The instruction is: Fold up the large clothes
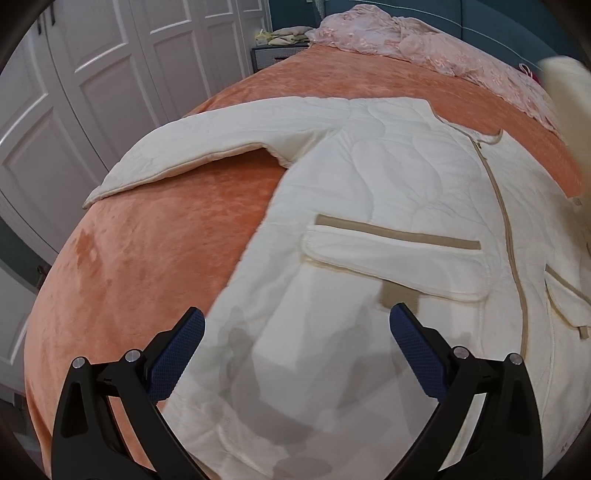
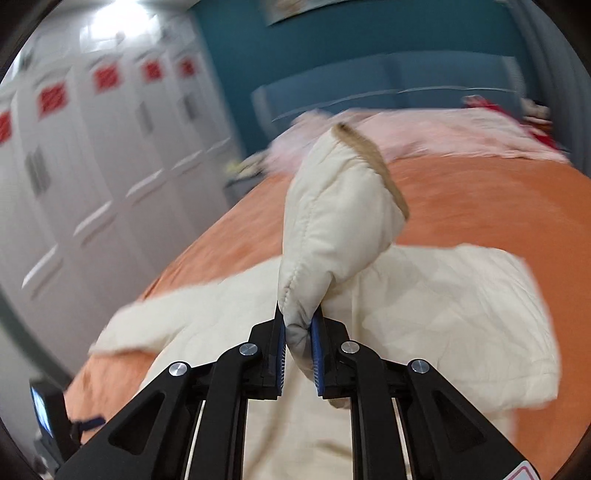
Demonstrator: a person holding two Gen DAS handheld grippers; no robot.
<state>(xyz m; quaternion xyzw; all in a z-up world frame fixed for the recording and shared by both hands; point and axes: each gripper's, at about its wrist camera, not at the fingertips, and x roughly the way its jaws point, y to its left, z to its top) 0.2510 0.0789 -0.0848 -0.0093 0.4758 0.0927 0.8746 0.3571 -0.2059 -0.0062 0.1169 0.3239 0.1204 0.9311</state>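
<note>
A cream quilted jacket point(image 1: 369, 192) with tan zipper and pocket trim lies spread on an orange bed point(image 1: 159, 236), one sleeve stretched to the left. My left gripper point(image 1: 297, 317) hovers open over the jacket's lower hem, with nothing between its blue pads. In the right wrist view my right gripper point(image 2: 298, 323) is shut on a bunched sleeve point(image 2: 332, 229) of the jacket point(image 2: 443, 295), lifted above the rest of the garment. The sleeve's tan-edged cuff stands up past the fingers. This view is blurred by motion.
White wardrobe doors point(image 1: 92, 81) run along the bed's left side. Pink lace bedding point(image 1: 388, 33) is heaped at the head of the bed against a teal wall point(image 2: 332, 55). A small bedside stand point(image 1: 273, 55) with clutter sits by the far corner.
</note>
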